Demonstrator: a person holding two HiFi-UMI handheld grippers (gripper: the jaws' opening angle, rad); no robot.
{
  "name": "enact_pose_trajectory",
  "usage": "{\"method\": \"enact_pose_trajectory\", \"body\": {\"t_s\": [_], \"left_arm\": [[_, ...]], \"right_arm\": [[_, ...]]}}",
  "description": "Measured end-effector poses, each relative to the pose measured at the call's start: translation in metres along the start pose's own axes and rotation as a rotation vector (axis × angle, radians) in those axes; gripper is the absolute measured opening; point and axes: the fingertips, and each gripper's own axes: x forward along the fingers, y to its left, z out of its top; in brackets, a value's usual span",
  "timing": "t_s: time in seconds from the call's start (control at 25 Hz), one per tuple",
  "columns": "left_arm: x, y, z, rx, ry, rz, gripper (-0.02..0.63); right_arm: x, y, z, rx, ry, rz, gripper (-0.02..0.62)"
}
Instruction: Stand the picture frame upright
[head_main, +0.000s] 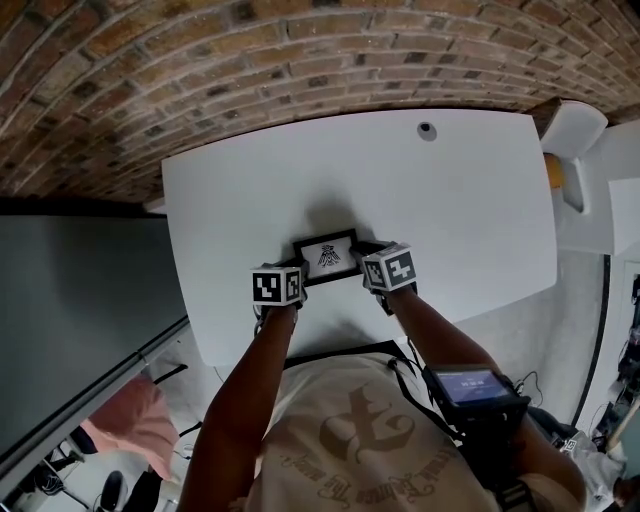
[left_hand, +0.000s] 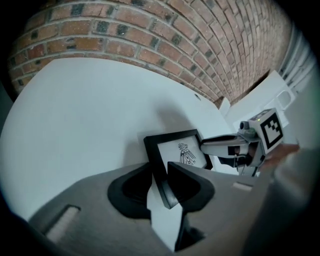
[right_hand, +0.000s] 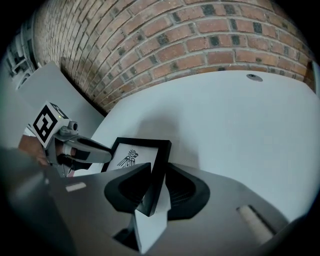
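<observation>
The picture frame (head_main: 326, 257) is sitting near the middle of the white tabletop (head_main: 450, 190), leaning back with its print facing the person. The left gripper (left_hand: 159, 186) and the right gripper (right_hand: 155, 184) are each pinching one side edge, with their fingers (left_hand: 189, 181) closed on the picture frame. Both grips are catching only a thin strip, so uneven lifting is likely to twist it loose. No rear prop is showing, so letting go now is probably risking it dropping flat.
</observation>
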Motion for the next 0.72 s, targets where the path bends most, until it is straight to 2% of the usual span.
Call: {"method": "enact_pose_trajectory", "body": {"t_s": [0.16, 0.4, 0.52, 0.72], "left_arm": [[0.0, 0.0, -0.001, -0.023, -0.023, 0.011, 0.105], [-0.001, 0.002, -0.002, -0.111, -0.042, -0.009, 0.097], [-0.003, 0.002, -0.004, -0.103, -0.037, -0.001, 0.097], [-0.008, 0.0, -0.002, -0.076, -0.081, 0.009, 0.095]], "right_arm": [[0.0, 0.0, -0.002, -0.002, -0.003, -0.005, 0.098], [-0.002, 0.002, 0.0, -0.004, -0.026, -0.008, 0.093], [-0.005, 0.005, 0.001, -0.014, -0.048, -0.008, 0.092], [-0.014, 0.013, 0.012, -0.055, -0.108, -0.017, 0.091]]}}
